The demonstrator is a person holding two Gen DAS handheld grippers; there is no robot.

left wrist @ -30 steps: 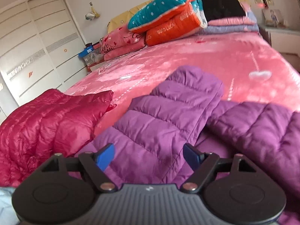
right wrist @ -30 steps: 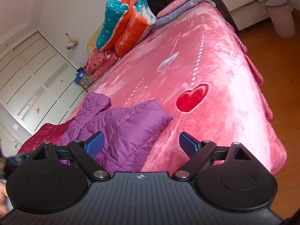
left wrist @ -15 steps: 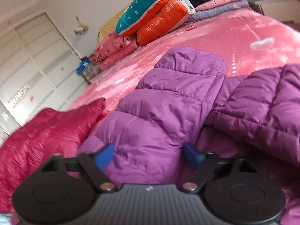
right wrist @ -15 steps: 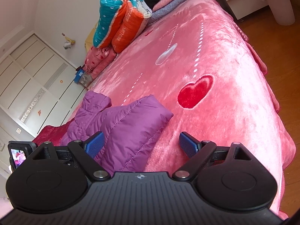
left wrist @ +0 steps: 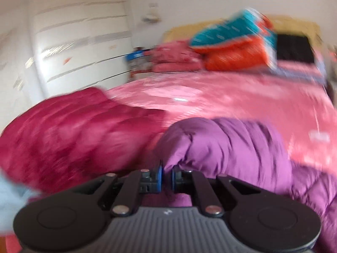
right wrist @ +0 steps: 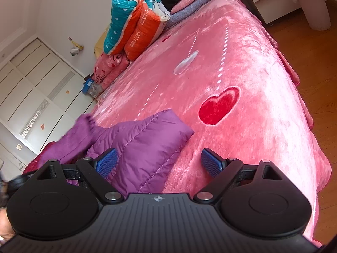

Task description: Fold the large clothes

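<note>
A purple quilted down jacket (left wrist: 231,147) lies on the pink bed near its foot. My left gripper (left wrist: 166,177) is shut on a fold of the jacket's purple fabric, which bunches up just ahead of the blue pads; this view is blurred by motion. In the right wrist view the jacket (right wrist: 145,141) spreads toward the bed's near edge, with one sleeve (right wrist: 73,135) lifted and blurred at the left. My right gripper (right wrist: 160,162) hovers open over the jacket's near edge, its left pad above the fabric, nothing pinched.
A crimson down jacket (left wrist: 69,135) lies left of the purple one. Folded quilts and pillows (right wrist: 137,21) are stacked at the head of the bed (right wrist: 242,67). White wardrobe doors (right wrist: 31,88) stand at left, wooden floor and a pale bin (right wrist: 313,6) at right.
My left gripper has shut on the purple jacket's fabric and swung up and leftward with it. The jacket's sleeve has lifted. The right gripper has stayed put, open.
</note>
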